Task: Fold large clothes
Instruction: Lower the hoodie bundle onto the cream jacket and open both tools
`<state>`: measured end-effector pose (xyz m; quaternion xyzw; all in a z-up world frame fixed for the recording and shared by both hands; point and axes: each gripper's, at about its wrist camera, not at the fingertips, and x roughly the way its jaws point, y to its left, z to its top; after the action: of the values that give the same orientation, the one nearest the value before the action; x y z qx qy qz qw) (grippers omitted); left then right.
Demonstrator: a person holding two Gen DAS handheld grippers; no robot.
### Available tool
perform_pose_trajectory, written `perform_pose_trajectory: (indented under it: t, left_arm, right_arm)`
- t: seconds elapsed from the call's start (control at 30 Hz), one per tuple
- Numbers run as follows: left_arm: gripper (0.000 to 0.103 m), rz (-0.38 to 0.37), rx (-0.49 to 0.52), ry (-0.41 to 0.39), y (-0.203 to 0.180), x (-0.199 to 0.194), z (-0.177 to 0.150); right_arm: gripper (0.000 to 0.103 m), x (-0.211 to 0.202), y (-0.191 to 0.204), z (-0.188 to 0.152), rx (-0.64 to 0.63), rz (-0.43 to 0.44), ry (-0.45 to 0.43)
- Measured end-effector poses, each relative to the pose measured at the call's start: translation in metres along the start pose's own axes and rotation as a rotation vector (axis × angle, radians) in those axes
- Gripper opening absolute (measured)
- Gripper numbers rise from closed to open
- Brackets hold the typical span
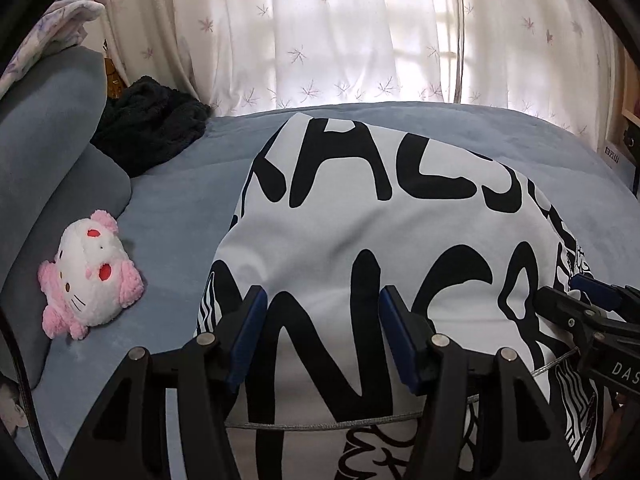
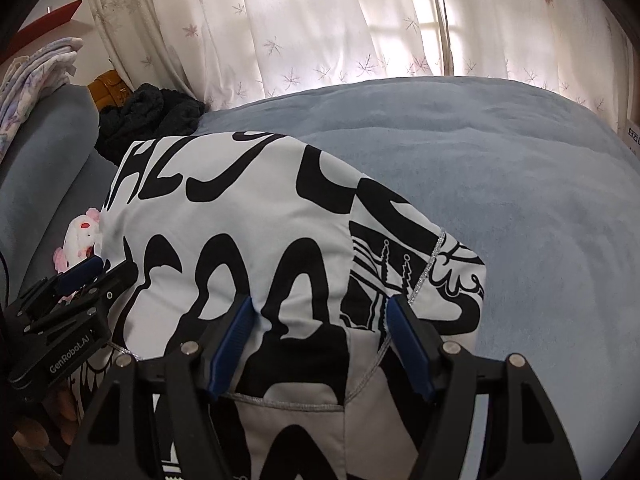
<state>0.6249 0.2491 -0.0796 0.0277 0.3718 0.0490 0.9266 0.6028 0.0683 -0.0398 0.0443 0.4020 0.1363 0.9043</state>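
A large white garment (image 1: 360, 240) with bold black lettering lies bunched and folded over on the blue bed (image 1: 180, 208). Its grey stitched hem (image 1: 320, 426) runs across near me. My left gripper (image 1: 322, 300) stands over the near part of the cloth, jaws apart, fabric lying between and under the blue pads without being pinched. My right gripper (image 2: 320, 312) is open in the same way over the garment (image 2: 248, 220), its left fingertip (image 2: 246, 308) touching a crease. Each gripper shows at the edge of the other's view: right gripper (image 1: 576, 290), left gripper (image 2: 102, 270).
A pink and white plush toy (image 1: 90, 276) lies left of the garment by a grey-blue pillow (image 1: 52, 140). A dark knitted item (image 1: 148, 128) sits at the far left corner. White curtains (image 1: 320, 32) hang behind the bed. Bare blue bedding (image 2: 500, 180) stretches to the right.
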Motion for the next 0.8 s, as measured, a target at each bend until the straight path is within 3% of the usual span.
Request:
perform_pose_trajectory:
  t: [0.1, 0.23, 0.33, 0.8]
  left_arm:
    - [0.058, 0.022, -0.002, 0.010, -0.003, -0.007, 0.001]
    - [0.083, -0.012, -0.039, 0.034, -0.003, -0.031, -0.001]
    - [0.083, -0.041, -0.060, 0.026, -0.005, -0.069, -0.006]
    - [0.094, -0.149, -0.051, -0.070, -0.028, -0.329, -0.046]
  right_arm:
    - [0.070, 0.000, 0.002, 0.003, -0.012, -0.013, 0.029]
    - [0.074, -0.020, 0.002, 0.004, 0.004, -0.024, 0.082]
    - [0.074, -0.047, 0.002, -0.004, 0.018, 0.009, 0.134]
    - [0.079, -0.301, 0.011, -0.063, 0.028, 0.178, 0.117]
